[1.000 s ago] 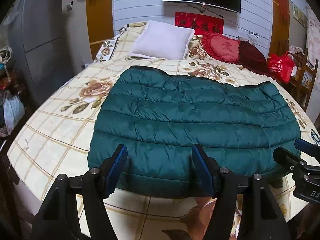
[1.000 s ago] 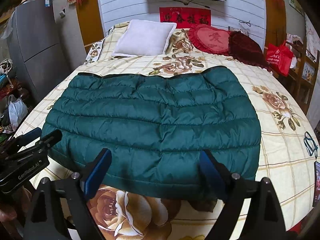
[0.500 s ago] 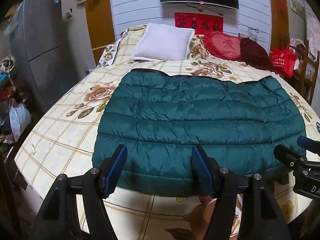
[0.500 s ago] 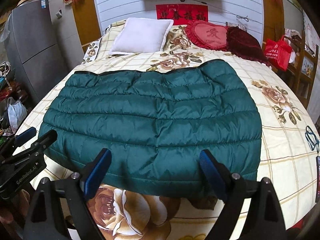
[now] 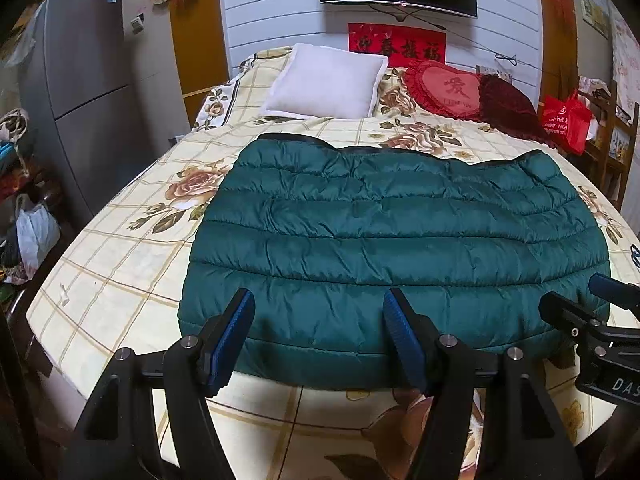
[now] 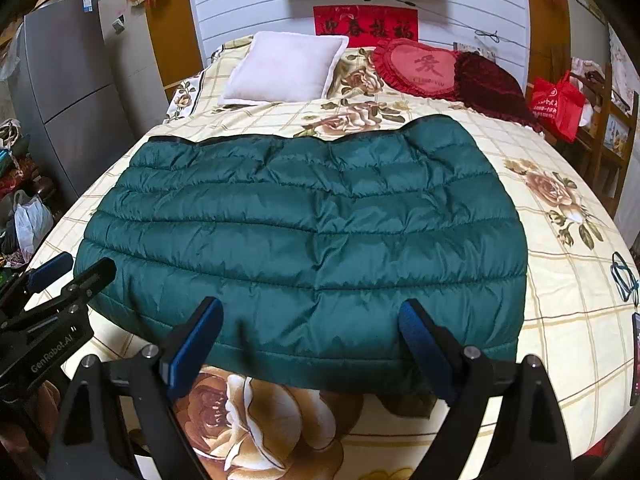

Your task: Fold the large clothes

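Note:
A dark green quilted down jacket (image 5: pixel 392 232) lies folded into a broad rectangle on the floral bedsheet (image 5: pixel 120 248); it also shows in the right wrist view (image 6: pixel 304 232). My left gripper (image 5: pixel 320 320) is open and empty, held above the jacket's near hem. My right gripper (image 6: pixel 310 332) is open and empty, above the near hem further right. The right gripper shows at the right edge of the left wrist view (image 5: pixel 600 308); the left gripper shows at the left edge of the right wrist view (image 6: pixel 68 276). Sleeves are hidden.
A white pillow (image 5: pixel 324 80) and red cushions (image 5: pixel 444 88) lie at the head of the bed. A grey fridge (image 5: pixel 92 92) and bags (image 5: pixel 36 232) stand to the left. A red bag (image 5: pixel 566 120) and wooden shelf are to the right. A cable (image 6: pixel 622 276) lies on the sheet.
Both grippers have pulled back and up slightly from the bed; the jacket appears a little farther away. The jacket has not moved. Both stay open.

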A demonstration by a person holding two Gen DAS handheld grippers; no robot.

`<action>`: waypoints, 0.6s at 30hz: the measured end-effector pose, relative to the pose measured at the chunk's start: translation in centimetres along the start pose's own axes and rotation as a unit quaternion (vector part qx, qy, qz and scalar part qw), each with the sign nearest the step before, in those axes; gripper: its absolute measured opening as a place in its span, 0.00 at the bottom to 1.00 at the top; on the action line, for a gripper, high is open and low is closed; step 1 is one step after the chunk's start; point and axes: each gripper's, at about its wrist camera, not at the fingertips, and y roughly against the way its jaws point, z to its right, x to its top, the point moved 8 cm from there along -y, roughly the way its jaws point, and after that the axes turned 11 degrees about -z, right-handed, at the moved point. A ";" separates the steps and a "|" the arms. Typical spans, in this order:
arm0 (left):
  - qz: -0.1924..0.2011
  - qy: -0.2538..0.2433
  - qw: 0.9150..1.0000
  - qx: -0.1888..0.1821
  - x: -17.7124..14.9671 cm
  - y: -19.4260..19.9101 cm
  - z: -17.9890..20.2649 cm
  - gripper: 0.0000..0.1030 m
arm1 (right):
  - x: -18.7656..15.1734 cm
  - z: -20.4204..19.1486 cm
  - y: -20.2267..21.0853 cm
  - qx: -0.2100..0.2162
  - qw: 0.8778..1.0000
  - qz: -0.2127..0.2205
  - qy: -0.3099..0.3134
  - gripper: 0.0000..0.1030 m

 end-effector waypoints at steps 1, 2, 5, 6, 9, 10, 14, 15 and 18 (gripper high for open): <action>0.000 -0.001 1.000 0.000 0.0 0.0 0.1 0.48 | 0.0 0.0 0.0 0.000 1.000 0.000 0.000 0.90; 0.000 -0.001 1.000 -0.001 -0.1 0.0 0.1 0.48 | 0.0 0.0 0.0 0.000 1.000 0.000 0.000 0.90; -0.001 -0.001 1.000 -0.003 -0.2 0.0 0.3 0.48 | 0.0 0.0 0.0 0.000 1.000 0.000 0.000 0.90; -0.002 -0.002 1.000 -0.003 -0.2 0.0 0.4 0.48 | 0.0 0.0 0.0 0.000 1.000 0.000 -0.001 0.90; -0.004 -0.003 1.000 -0.005 -0.2 0.0 0.5 0.48 | 0.0 0.1 0.0 0.000 1.000 -0.001 -0.002 0.90; -0.004 -0.002 1.000 -0.005 -0.2 0.0 0.6 0.48 | 0.0 0.1 -0.1 0.000 1.000 -0.001 -0.003 0.90; -0.005 -0.001 1.000 -0.008 -0.2 0.0 0.6 0.48 | -0.1 0.2 -0.3 0.001 1.000 -0.003 -0.005 0.90; -0.005 -0.001 1.000 -0.008 -0.2 0.0 0.6 0.48 | -0.1 0.2 -0.3 0.001 1.000 -0.003 -0.005 0.90; -0.006 -0.002 1.000 -0.008 -0.2 0.0 0.5 0.48 | -0.1 0.2 -0.3 0.001 1.000 -0.003 -0.005 0.90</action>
